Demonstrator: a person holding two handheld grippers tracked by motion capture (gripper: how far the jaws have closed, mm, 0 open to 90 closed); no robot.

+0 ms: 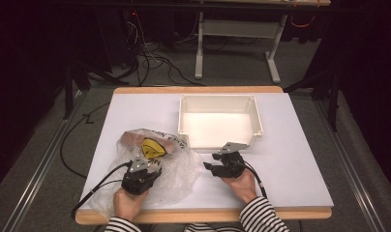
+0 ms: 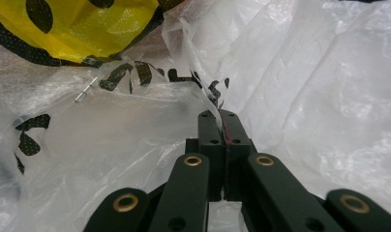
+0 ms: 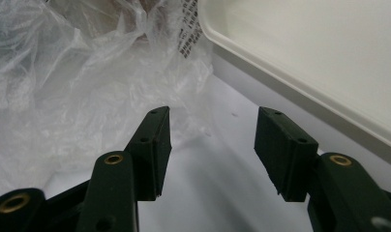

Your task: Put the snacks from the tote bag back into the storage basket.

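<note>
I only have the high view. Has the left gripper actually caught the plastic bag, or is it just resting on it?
Observer: Caught. In the left gripper view, the left gripper has its jaws shut on a fold of the plastic bag.
Operator: And the right one?
Observer: The right gripper has its jaws wide apart, holding nothing.
Operator: What's ahead of it?
Observer: The edge of the bag on the table, with the white bin rim on its right.
</note>
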